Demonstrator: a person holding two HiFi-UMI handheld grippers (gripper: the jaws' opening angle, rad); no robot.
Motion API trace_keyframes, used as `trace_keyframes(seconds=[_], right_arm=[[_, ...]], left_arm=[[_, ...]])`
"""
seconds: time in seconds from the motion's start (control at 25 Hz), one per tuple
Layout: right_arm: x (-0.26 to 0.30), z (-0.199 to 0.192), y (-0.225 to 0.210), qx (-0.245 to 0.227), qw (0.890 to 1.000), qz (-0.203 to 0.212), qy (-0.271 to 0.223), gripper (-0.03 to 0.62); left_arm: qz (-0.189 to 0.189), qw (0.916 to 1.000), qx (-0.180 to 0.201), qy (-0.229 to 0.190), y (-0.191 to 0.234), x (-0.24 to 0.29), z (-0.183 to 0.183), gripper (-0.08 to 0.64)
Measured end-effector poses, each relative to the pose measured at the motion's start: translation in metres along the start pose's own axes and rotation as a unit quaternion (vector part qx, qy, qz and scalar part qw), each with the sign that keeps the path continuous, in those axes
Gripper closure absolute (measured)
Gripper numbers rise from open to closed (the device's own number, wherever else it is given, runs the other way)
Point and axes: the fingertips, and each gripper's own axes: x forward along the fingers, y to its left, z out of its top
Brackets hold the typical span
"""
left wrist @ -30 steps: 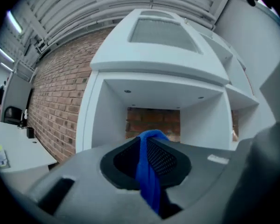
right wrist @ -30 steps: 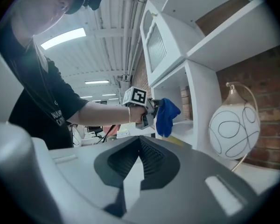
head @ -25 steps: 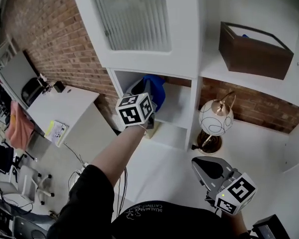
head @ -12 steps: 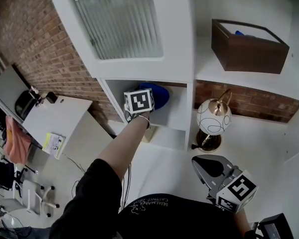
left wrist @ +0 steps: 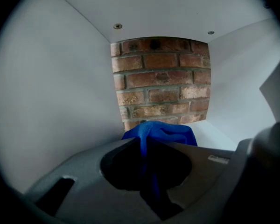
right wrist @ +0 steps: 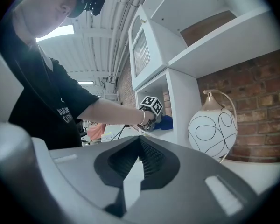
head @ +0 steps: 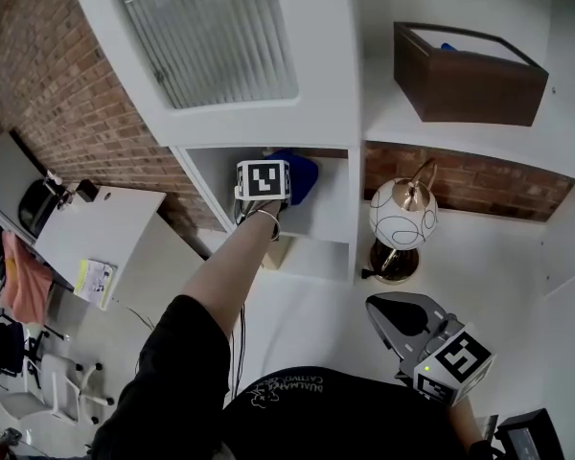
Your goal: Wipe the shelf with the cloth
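Blue cloth (left wrist: 164, 133) in left gripper (left wrist: 148, 149), inside shelf (left wrist: 218, 136).

The cloth (left wrist: 164, 133) is bright blue. The shelf (head: 332, 202) is plain white, and the wall (left wrist: 158, 78) behind is red-brown brick. The lamp (head: 400, 217) is white with thin black loops, and the box (head: 465, 82) dark brown. The left gripper (left wrist: 144, 146) and the right gripper (right wrist: 138, 141) are grey, with black-and-white square markers.

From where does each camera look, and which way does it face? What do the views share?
Head view: on the head, looking steeply down at the shelf; shows left arm, left gripper, right gripper.
Left gripper view: looks into the shelf at brick; its jaws pinch the blue cloth.
Right gripper view: looks sideways at the lamp; own jaws shut, empty.
Shared: all show the cloth.
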Motion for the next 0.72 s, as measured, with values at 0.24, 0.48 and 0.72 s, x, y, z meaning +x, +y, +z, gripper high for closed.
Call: trace_keyframes(seconds=[0.24,0.48,0.72], right_arm=[[-0.007,-0.002,0.008,0.002,1.0,-0.008,-0.001,0.583],[-0.015,-0.001,0.013,0.001,1.0,-0.023,-0.001,0.584],[-0.024,0.0,0.021,0.008,0.999,-0.042,-0.002,0.584]], left_arm=[[-0.036,0.9984,0.021,0.038,-0.015,0.002,-0.008,0.537],[-0.064,0.9926,0.08,0.065,-0.036,0.005,-0.011,0.537],[-0.114,0.9844,0.118,0.063,-0.067,0.004,-0.012,0.537]])
